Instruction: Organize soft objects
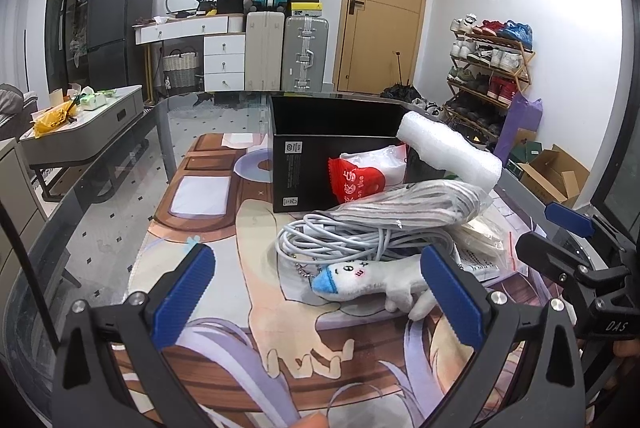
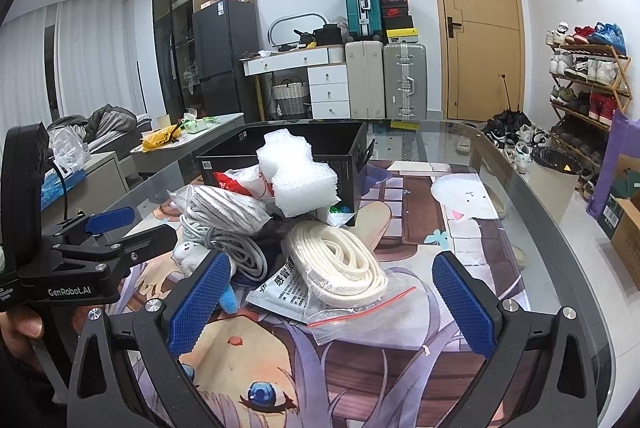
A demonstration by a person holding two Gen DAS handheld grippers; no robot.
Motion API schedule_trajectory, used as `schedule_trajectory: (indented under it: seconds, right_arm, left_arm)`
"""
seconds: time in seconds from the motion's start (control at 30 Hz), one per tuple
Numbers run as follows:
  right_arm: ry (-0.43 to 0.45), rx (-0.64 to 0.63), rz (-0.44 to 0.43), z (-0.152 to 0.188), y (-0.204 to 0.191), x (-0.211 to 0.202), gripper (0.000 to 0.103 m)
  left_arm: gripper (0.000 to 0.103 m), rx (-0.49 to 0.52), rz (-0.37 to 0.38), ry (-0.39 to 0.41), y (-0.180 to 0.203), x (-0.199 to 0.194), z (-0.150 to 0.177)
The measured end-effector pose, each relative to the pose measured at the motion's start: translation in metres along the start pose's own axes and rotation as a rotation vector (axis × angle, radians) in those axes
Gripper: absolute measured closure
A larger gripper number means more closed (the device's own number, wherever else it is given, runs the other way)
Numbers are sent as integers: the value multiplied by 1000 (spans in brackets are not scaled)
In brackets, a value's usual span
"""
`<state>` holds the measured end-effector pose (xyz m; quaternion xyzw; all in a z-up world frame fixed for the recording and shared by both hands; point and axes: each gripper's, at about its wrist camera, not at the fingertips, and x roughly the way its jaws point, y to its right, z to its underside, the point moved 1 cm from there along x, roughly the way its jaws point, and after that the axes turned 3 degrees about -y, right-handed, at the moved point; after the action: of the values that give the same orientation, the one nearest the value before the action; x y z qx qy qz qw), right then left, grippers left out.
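Both tongs are spread wide and pinch nothing. The left tongs point(image 1: 320, 292) hover low over the glass-topped desk point(image 1: 120, 195) with its printed cartoon mat, in front of the open black cardboard box point(image 1: 332, 131), which looks like the intended bin. The right tongs point(image 2: 336, 292) hover beside them, aimed at the same heap.

The soft things lie piled against the near wall of that box: a small grey plush toy with a blue nose and a ball chain point(image 1: 372, 280) nearest the left tongs, a coil of grey cable point(image 1: 352, 240) just behind it, a bagged grey striped cloth point(image 1: 416, 203) on top, a red-and-white plastic packet point(image 1: 364, 175) leaning on the box, and a white foam block point(image 1: 448, 147) resting on the box's rim. In front of the box, on its right side, a clear zip bag holding a coiled cream-white cord point(image 2: 344, 260) lies on a printed sheet point(image 2: 284, 292).

The plush toy seems the easiest first pick: come down over its body, close across the narrow middle, lift straight up, then carry it over the box wall. Its chain touches the cable coil, so a slow lift should avoid dragging loops along. The foam block overhangs the box mouth and may block the drop or tumble if nudged.
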<state>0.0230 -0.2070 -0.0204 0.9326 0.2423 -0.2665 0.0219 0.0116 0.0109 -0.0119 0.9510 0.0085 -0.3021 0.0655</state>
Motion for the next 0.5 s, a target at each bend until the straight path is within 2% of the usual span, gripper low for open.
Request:
schedule_trajectory:
  seconds: [0.5]
  right_arm:
    - [-2,13,10,-2,3,-2,0]
  left_arm:
    - [0,7,4,-8,2,-1,-1]
